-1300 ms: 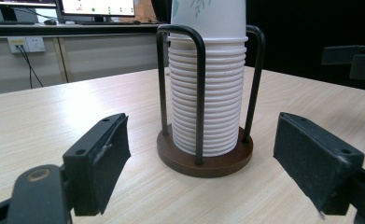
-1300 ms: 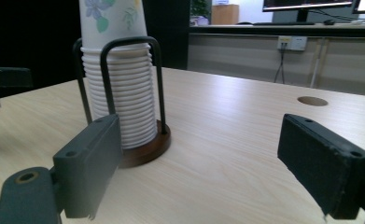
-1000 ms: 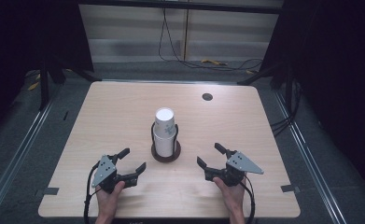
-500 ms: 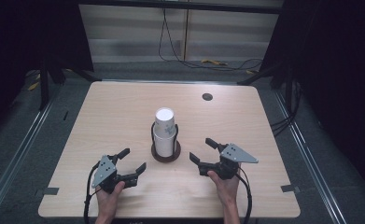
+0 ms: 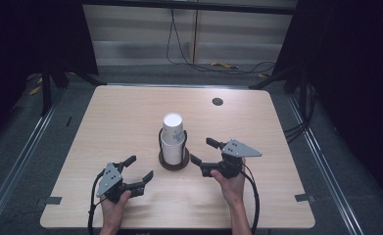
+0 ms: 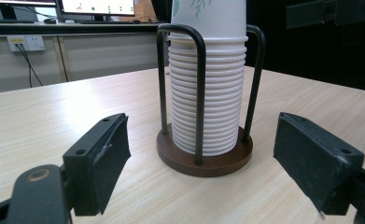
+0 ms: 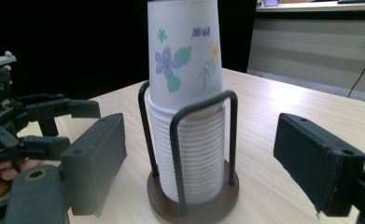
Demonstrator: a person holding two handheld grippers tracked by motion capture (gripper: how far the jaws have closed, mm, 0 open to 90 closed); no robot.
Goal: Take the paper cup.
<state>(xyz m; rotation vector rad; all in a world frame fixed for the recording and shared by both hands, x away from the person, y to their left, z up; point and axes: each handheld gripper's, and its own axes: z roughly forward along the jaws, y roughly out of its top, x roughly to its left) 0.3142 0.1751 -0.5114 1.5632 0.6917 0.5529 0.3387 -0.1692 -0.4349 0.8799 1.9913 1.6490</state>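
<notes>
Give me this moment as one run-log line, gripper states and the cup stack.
left gripper: open, empty | right gripper: open, empty, beside holder | cup stack: upside down in wire holder, untouched

The high view looks forward and down over the whole bench [image 5: 130, 112] from above its near edge, while the left and right claw views sit low and close, facing the cup stack [image 6: 207, 79] from opposite sides, all three sharing it mid-bench.
</notes>
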